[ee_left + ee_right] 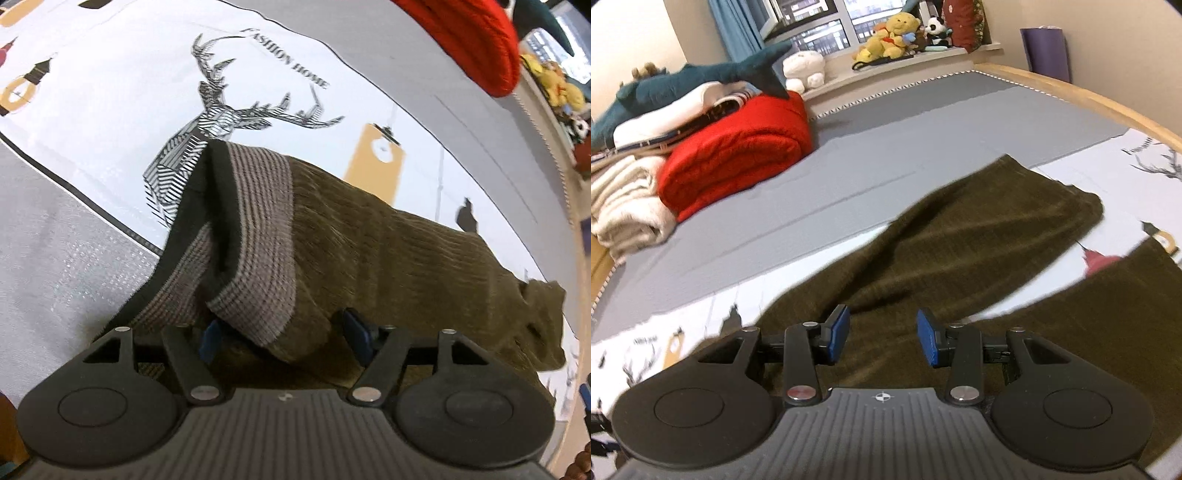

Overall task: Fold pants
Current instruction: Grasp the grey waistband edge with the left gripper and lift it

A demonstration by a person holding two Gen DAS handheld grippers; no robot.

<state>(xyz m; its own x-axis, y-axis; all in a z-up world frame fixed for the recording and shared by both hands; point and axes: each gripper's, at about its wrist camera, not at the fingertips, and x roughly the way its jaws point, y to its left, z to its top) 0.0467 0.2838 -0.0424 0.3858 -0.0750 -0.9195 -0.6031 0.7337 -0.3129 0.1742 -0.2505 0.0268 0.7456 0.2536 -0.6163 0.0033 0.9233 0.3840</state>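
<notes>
Pants (369, 236) as landmark: olive corduroy, spread on the bed (886, 122), over the printed cover.

Left claw (284, 336): directly over the waistband (258, 236), which is turned back to show its grey lining. Jaws wide apart; the band's edge hangs between the blue pads (356, 330) with no pad visibly pressing on it. Reads as released, not gripping.

Right claw (881, 338): over the lower part of the pants, where the legs fan apart. Jaws roughly half open, nothing between them, cloth lying beneath. Whether the tips brush the fabric, cannot tell.

Beyond the pants: a folded red blanket (738, 147) and a stack of pale linen toward the bed's far end; plush toys (894, 33) on the windowsill behind.

Risks, judged:
- Waistband is flipped and bunched; folding over it would likely lock in a lump.
- Legs are splayed, not aligned; a fold now would come out skewed.
- A claw closing low may pinch the bed cover along with the corduroy.
</notes>
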